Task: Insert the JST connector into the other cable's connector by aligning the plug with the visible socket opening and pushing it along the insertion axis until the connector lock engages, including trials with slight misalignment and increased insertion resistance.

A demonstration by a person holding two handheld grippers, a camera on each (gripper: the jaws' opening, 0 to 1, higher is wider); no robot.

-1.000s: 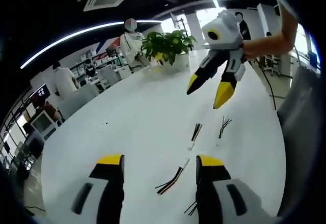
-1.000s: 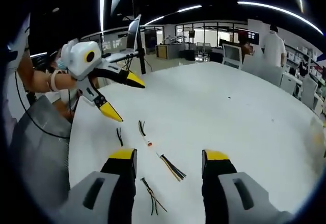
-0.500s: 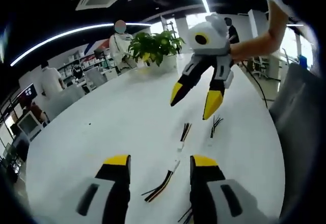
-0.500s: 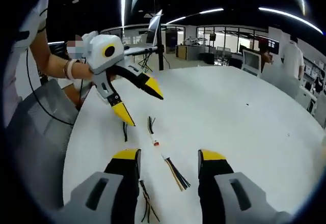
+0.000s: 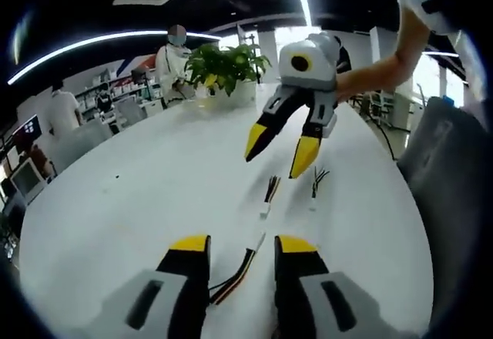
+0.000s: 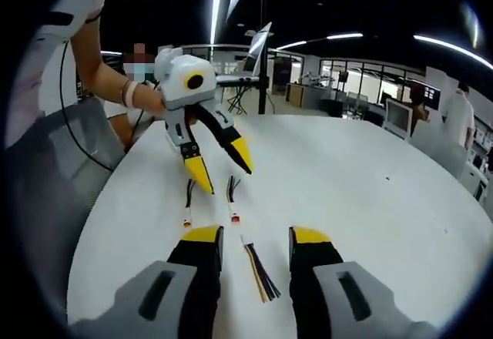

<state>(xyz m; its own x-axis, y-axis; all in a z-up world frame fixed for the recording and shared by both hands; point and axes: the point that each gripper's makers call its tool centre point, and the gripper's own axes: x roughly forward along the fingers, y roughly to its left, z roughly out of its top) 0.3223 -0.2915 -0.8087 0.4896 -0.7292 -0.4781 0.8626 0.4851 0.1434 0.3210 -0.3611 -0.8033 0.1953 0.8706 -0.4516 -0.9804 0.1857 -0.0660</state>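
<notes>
On the white table (image 5: 139,192) lie short JST cables. In the left gripper view my left gripper (image 5: 243,246) is open, low over a cable with a white connector (image 5: 258,240) whose coloured wires trail back between the jaws. Beyond it lie two more cables (image 5: 269,191) (image 5: 316,181). My right gripper (image 5: 279,152) hangs open above them. In the right gripper view my right gripper (image 6: 256,236) is open over a cable with fanned wires (image 6: 259,271). Two connector-tipped cables (image 6: 188,200) (image 6: 233,196) lie ahead under the open left gripper (image 6: 223,166). Nothing is held.
A potted plant (image 5: 223,65) stands at the table's far end, with people and desks behind it. A grey chair (image 5: 447,200) stands close to the table edge. It appears again as the grey chair (image 6: 46,200), with a laptop on a stand (image 6: 258,42) behind the table.
Both grippers have come lower and closer to each other over the cables. Each view's own jaws stand nearer together than a second ago. No cable has moved.
</notes>
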